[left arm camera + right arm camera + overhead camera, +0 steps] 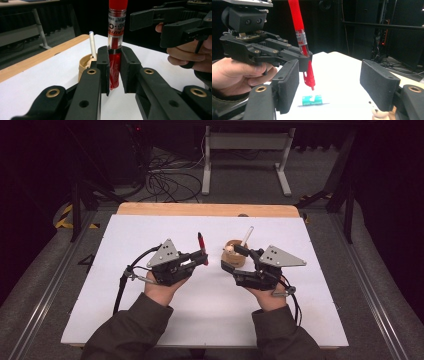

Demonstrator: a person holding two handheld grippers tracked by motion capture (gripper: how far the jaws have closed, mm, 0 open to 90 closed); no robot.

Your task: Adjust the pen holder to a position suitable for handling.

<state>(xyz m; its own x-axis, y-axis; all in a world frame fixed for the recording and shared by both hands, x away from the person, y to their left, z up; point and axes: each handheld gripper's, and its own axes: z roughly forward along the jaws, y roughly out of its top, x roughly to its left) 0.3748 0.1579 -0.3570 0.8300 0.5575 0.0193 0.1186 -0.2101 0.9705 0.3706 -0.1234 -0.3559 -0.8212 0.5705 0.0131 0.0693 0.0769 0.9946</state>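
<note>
A red pen point(201, 245) stands upright in my left gripper point(202, 257), which is shut on its lower barrel. In the left gripper view the pads clamp the red pen point(115, 47) from both sides, its tip below the left gripper point(115, 68). My right gripper point(232, 258) is open, right beside a small wooden cup point(235, 255) holding a white stick point(247, 236). In the right gripper view the right gripper point(332, 87) has wide-apart pads with nothing between them. Beyond them the left gripper point(305, 60) holds the red pen point(299, 30) above the table.
A white board point(150, 320) covers the table, with a wooden strip point(200, 209) along its far edge. A small green and white item point(312, 99) lies on the board under the pen's tip. The cup point(83, 66) stands just left of the left jaws.
</note>
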